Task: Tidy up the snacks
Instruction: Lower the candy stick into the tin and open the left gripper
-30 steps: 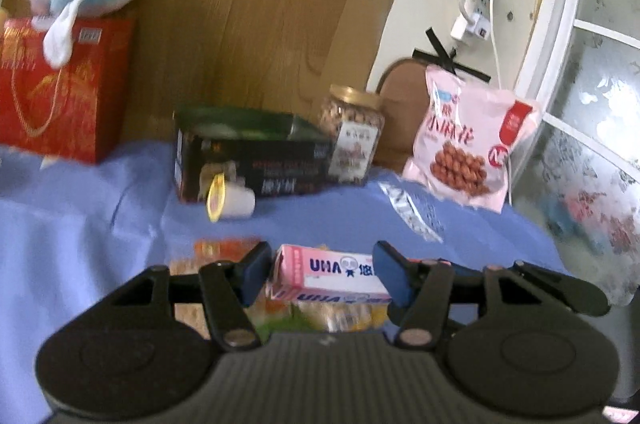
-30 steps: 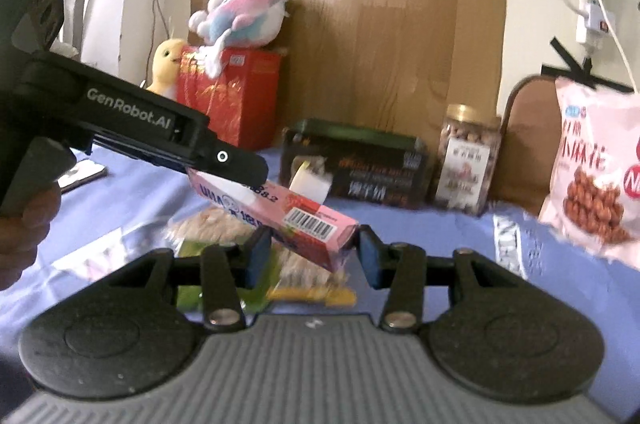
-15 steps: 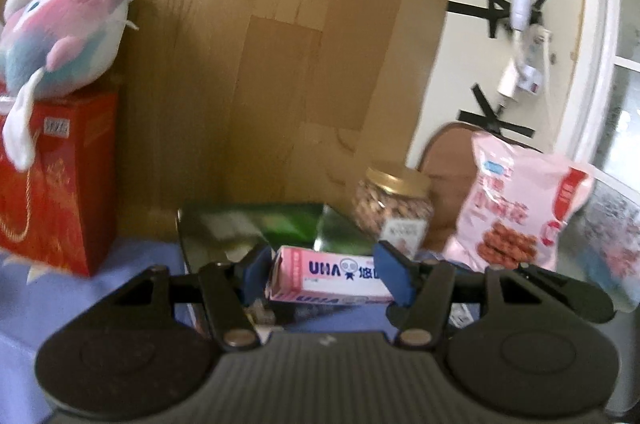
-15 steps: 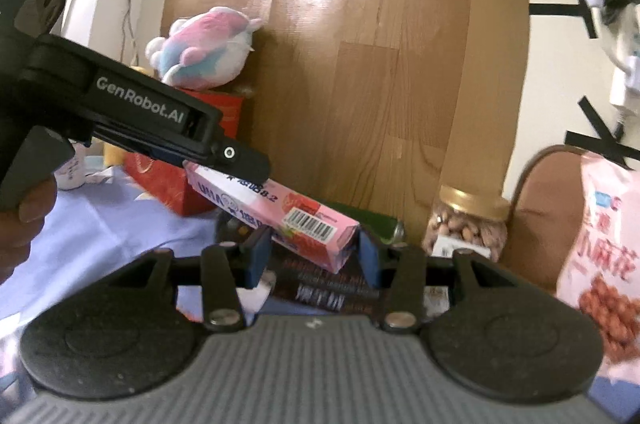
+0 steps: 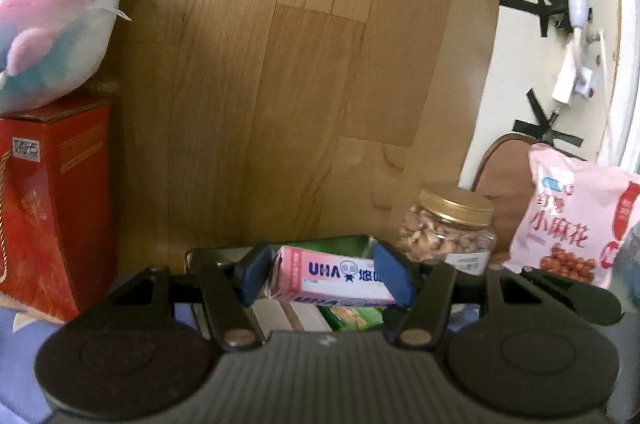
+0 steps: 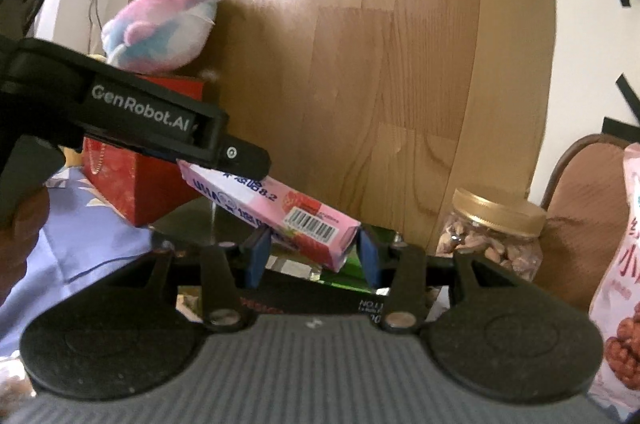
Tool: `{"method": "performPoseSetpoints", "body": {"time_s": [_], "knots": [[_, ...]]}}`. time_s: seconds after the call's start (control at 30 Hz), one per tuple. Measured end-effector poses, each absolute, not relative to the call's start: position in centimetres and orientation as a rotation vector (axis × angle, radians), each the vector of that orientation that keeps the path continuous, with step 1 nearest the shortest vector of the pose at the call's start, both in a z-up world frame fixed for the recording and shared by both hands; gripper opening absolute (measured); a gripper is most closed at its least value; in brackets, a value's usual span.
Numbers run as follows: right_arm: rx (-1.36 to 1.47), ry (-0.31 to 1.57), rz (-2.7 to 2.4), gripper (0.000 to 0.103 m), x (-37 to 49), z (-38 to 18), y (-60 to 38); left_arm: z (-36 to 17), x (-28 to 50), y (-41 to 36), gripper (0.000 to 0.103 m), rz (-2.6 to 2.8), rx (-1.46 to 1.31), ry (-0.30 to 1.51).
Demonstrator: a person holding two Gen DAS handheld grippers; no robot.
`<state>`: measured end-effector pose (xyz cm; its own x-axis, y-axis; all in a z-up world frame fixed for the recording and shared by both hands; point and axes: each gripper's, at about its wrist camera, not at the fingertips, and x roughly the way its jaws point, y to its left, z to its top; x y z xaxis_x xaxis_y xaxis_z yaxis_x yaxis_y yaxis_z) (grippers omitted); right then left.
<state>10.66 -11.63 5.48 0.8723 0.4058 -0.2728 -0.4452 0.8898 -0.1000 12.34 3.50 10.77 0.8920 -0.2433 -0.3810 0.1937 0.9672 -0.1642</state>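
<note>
Home: plush toy (image 5: pixel 56 24), snacks table (image 6: pixel 80 224).

Pink candy box (image 5: pixel 332 278): you've carried it off the blue cloth, up over the dark green tin (image 5: pixel 224 254).
Tin: it now sits right under your left gripper (image 5: pixel 326 276).
Jar (image 5: pixel 450 228): nearer.

The pink carton (image 5: pixel 332 280) looks like glossy printed card. Behind it stands a board (image 5: pixel 312 64) of smooth wood-grain laminate with a dull sheen. Right of the carton, the jar (image 5: pixel 450 236) is clear plastic, possibly glass, under a shiny gold metal lid. The snack bag (image 5: pixel 572 216) is glossy film. Left, a plush toy (image 5: pixel 52 24) is soft, fuzzy cloth on a satin red cardboard box (image 5: pixel 52 208).
</note>
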Motion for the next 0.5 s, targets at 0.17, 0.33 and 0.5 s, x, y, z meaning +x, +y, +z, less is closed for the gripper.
{"method": "performPoseSetpoints", "body": {"time_s": [0.17,0.33,0.5], "knots": [[-0.15,0.297,0.449,0.05,12.9,4.8,-10.9,9.8,14.4,3.9,0.058,-0.203,-0.117,0.43],[-0.185,0.318,0.443,0.05,14.2,3.9,-9.4,8.9,15.8,4.6,0.058,-0.177,-0.132,0.45],[-0.195,0.315,0.411,0.051,14.8,3.4,-8.7,8.0,16.6,4.8,0.057,-0.166,-0.147,0.476]]}}
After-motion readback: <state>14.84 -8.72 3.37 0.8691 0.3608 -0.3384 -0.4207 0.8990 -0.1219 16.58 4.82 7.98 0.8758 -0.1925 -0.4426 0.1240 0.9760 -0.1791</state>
